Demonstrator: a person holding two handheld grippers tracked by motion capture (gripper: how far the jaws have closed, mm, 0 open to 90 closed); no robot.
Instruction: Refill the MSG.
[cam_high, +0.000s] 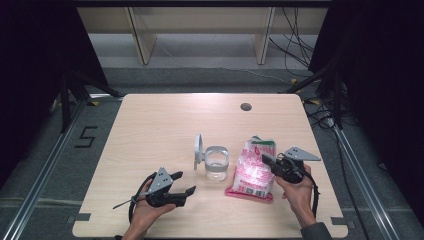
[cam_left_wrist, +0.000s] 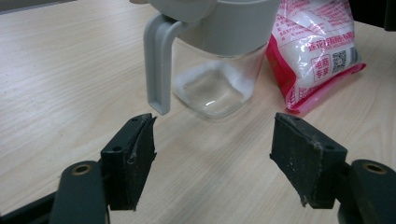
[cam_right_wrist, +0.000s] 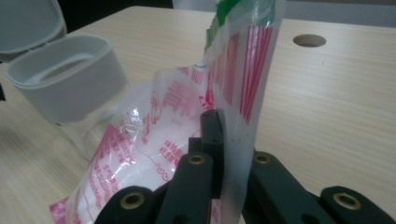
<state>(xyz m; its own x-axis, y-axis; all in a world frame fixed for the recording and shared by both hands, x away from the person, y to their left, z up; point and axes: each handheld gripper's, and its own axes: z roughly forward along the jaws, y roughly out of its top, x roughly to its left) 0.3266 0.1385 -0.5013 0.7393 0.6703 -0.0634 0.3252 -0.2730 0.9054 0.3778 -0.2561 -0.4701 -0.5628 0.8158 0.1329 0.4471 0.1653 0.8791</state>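
Note:
A clear jar (cam_high: 217, 165) with a grey collar and its lid flipped up stands mid-table; the same jar (cam_left_wrist: 219, 60) fills the top of the left gripper view, and in the right gripper view the jar (cam_right_wrist: 70, 84) is at the left. Beside it is a pink-and-white plastic bag (cam_high: 252, 172) of white grains. My right gripper (cam_high: 267, 162) is shut on the bag's upper edge; the bag (cam_right_wrist: 233, 93) is pinched flat between the jaws. My left gripper (cam_high: 184, 184) rests open near the front edge, its jaws wide with the bare table before the jar between them, and the bag (cam_left_wrist: 317, 46) lies beyond.
A round cable hole (cam_high: 245, 106) sits in the table (cam_high: 150, 125) near the far edge. Past the table are a wooden shelf frame (cam_high: 200, 30) and loose cables on the floor (cam_high: 300, 50). Metal rails run along both sides.

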